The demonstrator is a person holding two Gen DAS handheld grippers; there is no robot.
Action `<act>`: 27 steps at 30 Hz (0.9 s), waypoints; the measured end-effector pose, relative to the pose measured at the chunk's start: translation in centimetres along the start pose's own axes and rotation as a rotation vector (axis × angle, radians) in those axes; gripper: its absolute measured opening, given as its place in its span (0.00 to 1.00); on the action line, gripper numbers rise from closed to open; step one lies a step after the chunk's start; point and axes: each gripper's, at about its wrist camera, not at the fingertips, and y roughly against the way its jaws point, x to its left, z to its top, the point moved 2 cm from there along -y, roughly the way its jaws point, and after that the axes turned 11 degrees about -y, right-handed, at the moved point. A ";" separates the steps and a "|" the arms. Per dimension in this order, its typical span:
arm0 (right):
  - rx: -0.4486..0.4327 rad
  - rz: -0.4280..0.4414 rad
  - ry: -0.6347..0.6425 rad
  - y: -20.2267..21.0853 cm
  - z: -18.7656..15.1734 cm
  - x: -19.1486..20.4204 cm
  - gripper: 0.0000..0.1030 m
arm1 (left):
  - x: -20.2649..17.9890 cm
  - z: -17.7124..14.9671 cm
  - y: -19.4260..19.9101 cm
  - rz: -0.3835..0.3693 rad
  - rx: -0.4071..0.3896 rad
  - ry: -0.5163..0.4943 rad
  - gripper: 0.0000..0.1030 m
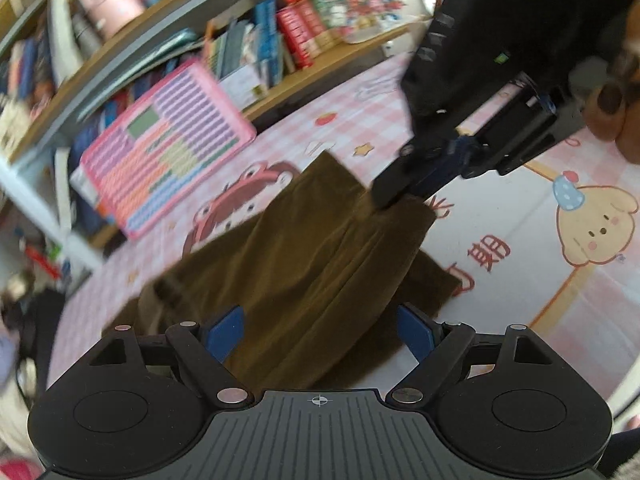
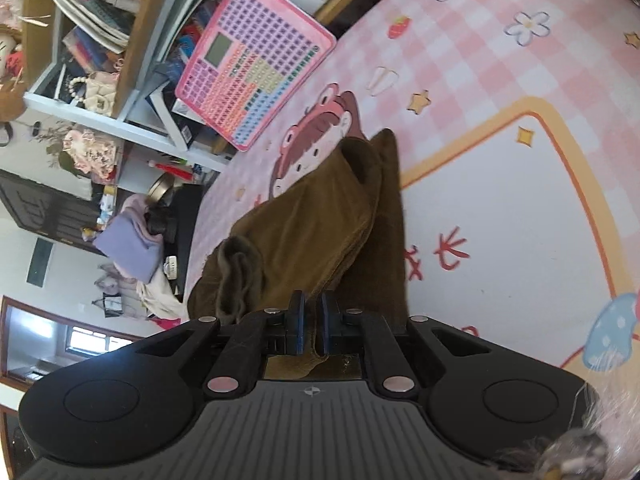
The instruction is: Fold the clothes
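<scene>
A brown garment (image 1: 304, 264) lies partly folded on a pink cartoon play mat (image 1: 520, 208). My left gripper (image 1: 320, 332) is open, its blue pads apart just above the near part of the cloth, holding nothing. My right gripper (image 2: 312, 320) is shut on an edge of the brown garment (image 2: 320, 220) and lifts it off the mat. In the left wrist view the right gripper (image 1: 386, 196) pinches the far edge of the cloth, which hangs in folds from it.
A pink toy keyboard board (image 1: 168, 148) leans against a bookshelf (image 1: 248, 40) at the mat's far edge. A pile of clothes and clutter (image 2: 132, 240) lies beyond the mat on the left. A person in dark clothes (image 1: 500, 20) stands at the upper right.
</scene>
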 end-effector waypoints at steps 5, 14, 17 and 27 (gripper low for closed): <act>0.005 -0.005 0.017 -0.1 0.3 0.7 0.08 | -2.3 1.5 -1.7 -0.028 -0.008 -0.130 0.83; 0.037 -0.183 0.048 -1.0 0.0 -1.8 0.33 | -2.5 0.5 -1.0 -0.070 -0.003 -0.155 0.83; 0.074 -0.177 0.051 -2.5 -0.1 -1.9 0.09 | -2.8 0.4 -1.1 -0.063 0.000 -0.179 0.83; 0.077 -0.010 -0.043 -0.7 0.9 0.3 0.06 | -3.7 1.4 -3.1 0.003 -0.011 -0.260 0.68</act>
